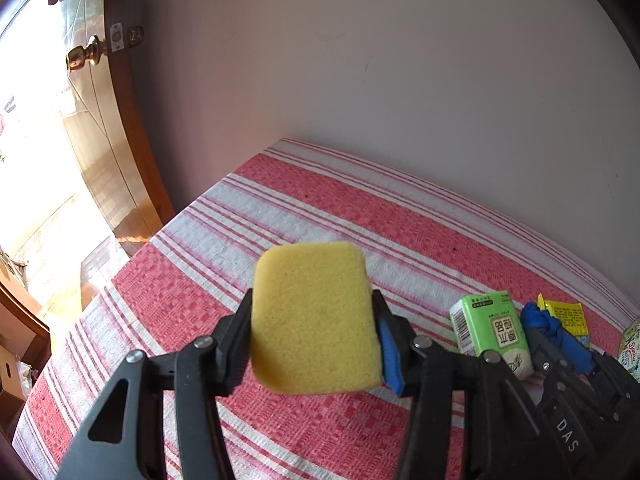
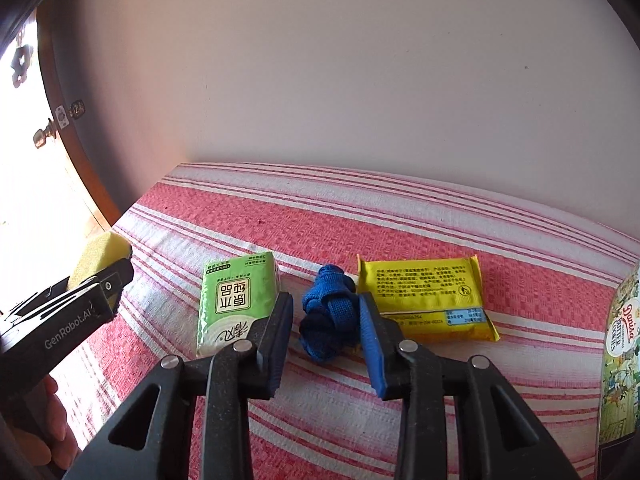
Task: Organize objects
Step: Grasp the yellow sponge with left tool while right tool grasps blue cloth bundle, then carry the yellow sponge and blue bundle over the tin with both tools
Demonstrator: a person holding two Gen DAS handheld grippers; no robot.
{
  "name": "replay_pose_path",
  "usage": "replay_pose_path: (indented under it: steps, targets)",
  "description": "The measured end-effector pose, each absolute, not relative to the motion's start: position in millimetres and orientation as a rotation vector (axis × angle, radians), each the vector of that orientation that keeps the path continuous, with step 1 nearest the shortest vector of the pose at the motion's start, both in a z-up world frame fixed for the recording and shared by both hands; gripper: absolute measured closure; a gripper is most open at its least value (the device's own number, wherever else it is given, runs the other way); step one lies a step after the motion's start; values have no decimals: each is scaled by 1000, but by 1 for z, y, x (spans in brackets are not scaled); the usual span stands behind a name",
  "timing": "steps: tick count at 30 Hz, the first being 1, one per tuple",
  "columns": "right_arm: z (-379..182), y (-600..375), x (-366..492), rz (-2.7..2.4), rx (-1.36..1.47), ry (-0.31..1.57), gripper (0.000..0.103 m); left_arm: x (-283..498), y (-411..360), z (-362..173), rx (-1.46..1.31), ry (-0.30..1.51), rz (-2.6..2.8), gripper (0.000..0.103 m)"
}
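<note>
Red-and-white striped cloth point(image 1: 320, 216) covers the tabletop, which runs back to a plain pale wall point(image 1: 360, 60); its left edge drops off beside a wooden door point(image 1: 120, 160) with a brass knob. We see bare cloth along the back and across the whole left half.

Our left tongs point(image 1: 314, 322) grip a yellow sponge point(image 1: 312, 316), lifted clear of the cloth near that left edge. Our right tongs point(image 2: 326, 318) have closed on a knotted blue cloth point(image 2: 328, 312) lying on the tabletop. A green tissue pack point(image 2: 236, 300) lies just beside it on the left and a yellow packet point(image 2: 424, 296) on the right (both crowd the fingers). A cookie tin point(image 2: 620, 344) stands at the far right edge.
</note>
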State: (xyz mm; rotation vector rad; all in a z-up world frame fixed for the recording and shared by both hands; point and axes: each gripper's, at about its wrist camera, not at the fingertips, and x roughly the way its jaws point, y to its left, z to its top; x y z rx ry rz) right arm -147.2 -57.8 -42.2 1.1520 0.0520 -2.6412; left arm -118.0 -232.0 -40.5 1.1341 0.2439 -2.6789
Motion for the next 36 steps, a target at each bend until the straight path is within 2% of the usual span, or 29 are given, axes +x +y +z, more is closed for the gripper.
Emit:
replay_pose_path:
  steps: [2,7,10,14,20,28,36]
  targets:
    - [-47,-63,-155,-2602,1206,74,69,-118,-232,-41,1144,253,-2675,50]
    - [-50,-52,-162,-2553,1202,-76,70,-114,-228,-39,1142,255,-2699,50]
    - [-45,-42,-153,-2560,1115,-174,71,-114,-229,-39,1134,259,-2712,50]
    - [-33,-26,-121,-2646,970,-196,71,-112,-229,-39,1106,256,-2725,50]
    - [-14,19,-72,-2827,791,-166,71,-101,-211,-31,1023,208,-2781,50]
    - [-7,55,-34,-2933,707,-94,71,-81,-180,-24,926,129,-2915,50]
    - [-2,73,-6,-2976,634,-10,71,-63,-153,-23,896,155,-3003,50]
